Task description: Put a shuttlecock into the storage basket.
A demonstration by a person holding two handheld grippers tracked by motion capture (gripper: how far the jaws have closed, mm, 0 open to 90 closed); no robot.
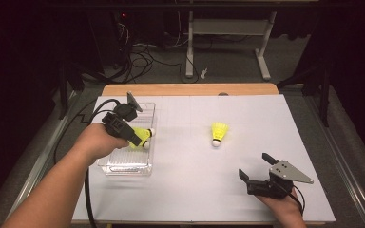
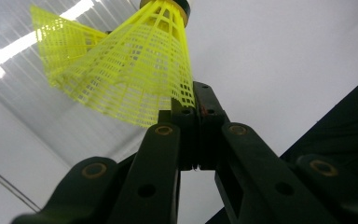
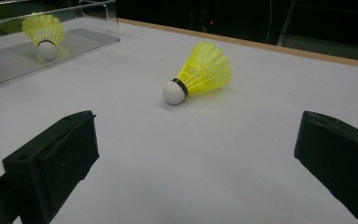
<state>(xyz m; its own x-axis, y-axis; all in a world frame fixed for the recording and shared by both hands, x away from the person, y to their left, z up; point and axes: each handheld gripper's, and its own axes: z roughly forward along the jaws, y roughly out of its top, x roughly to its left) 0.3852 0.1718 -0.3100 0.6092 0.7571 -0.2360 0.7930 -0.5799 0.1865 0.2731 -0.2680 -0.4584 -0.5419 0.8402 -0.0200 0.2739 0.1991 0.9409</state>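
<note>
My left gripper (image 1: 134, 134) hovers over a clear plastic box (image 1: 123, 169) at the table's left, shut on the skirt rim of a yellow shuttlecock (image 1: 144, 134). Close up, that shuttlecock (image 2: 140, 70) points its cork away from the left gripper (image 2: 198, 112). A second yellow shuttlecock (image 1: 137, 144) lies in the box just below it; it is the second shuttlecock (image 2: 58, 42) behind the held one. A third shuttlecock (image 1: 218, 132) lies on its side mid-table, cork toward me. My right gripper (image 1: 255, 166) rests open at the front right, and the third shuttlecock (image 3: 198, 77) lies ahead of its jaws.
A white mat (image 1: 228, 190) covers the table, with a wooden edge (image 1: 190, 89) at the back. The clear box (image 3: 88, 39) with the shuttlecock in it (image 3: 44, 32) is far left in the right gripper view. Cables and a desk frame (image 1: 228, 42) stand on the floor beyond.
</note>
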